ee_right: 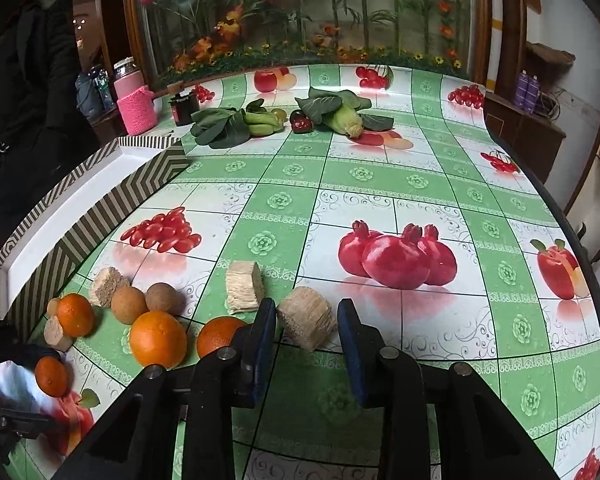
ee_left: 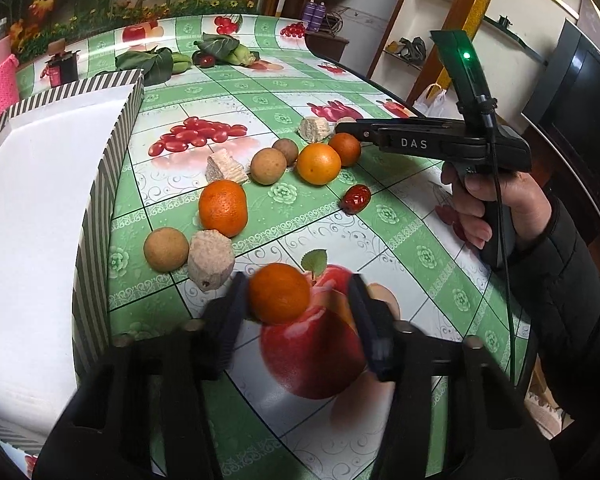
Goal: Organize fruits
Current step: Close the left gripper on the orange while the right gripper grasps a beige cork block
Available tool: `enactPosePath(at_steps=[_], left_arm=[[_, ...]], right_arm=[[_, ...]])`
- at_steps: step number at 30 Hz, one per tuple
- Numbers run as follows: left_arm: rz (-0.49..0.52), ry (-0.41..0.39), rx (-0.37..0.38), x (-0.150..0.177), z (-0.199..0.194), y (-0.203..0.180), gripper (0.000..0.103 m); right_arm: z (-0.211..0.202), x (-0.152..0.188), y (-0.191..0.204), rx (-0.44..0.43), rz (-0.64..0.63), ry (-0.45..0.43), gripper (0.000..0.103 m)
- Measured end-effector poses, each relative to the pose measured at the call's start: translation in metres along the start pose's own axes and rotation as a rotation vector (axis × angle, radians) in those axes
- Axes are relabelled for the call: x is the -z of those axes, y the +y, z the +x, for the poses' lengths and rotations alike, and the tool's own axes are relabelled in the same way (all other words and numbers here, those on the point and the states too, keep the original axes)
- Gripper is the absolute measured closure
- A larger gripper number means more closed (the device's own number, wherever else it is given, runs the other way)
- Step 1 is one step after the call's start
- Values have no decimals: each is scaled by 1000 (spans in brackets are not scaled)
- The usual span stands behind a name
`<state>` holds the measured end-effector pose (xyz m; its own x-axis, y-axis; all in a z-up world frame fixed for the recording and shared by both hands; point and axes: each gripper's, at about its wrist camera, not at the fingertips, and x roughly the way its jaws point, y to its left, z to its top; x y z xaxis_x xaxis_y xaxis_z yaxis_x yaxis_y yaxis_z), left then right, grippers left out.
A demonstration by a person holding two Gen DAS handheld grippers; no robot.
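A small orange (ee_left: 278, 292) lies on the fruit-print tablecloth between the fingers of my left gripper (ee_left: 298, 282). The left finger (ee_left: 236, 304) touches it, while a gap shows at the right finger, so the jaws are open. The same orange (ee_right: 51, 376) appears at the lower left of the right wrist view. My right gripper (ee_right: 306, 304) has both pads against a beige fibrous block (ee_right: 306, 322) that rests on the table. Loose around them lie more oranges (ee_left: 223, 208) (ee_left: 319, 163), brown round fruits (ee_left: 166, 249), a red date (ee_left: 356, 198) and other beige blocks (ee_left: 210, 258).
A white box with striped walls (ee_left: 112, 152) stands along the left. Leafy greens (ee_right: 220, 124), a corn cob (ee_right: 346, 120) and a pink-sleeved jar (ee_right: 134, 100) sit at the far end. A person's hand (ee_left: 496, 204) holds the right gripper. The table edge (ee_right: 560, 208) curves down the right.
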<state>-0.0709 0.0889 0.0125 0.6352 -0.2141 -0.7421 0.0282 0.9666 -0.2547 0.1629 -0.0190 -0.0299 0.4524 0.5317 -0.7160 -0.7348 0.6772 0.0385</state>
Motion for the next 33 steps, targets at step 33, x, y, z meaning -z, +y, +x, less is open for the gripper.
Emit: enactPosePath(at_steps=[33], left_arm=[[-293, -449, -263, 2, -86, 73, 74]], right_arm=[[-30, -6, 28, 102, -37, -157, 72]])
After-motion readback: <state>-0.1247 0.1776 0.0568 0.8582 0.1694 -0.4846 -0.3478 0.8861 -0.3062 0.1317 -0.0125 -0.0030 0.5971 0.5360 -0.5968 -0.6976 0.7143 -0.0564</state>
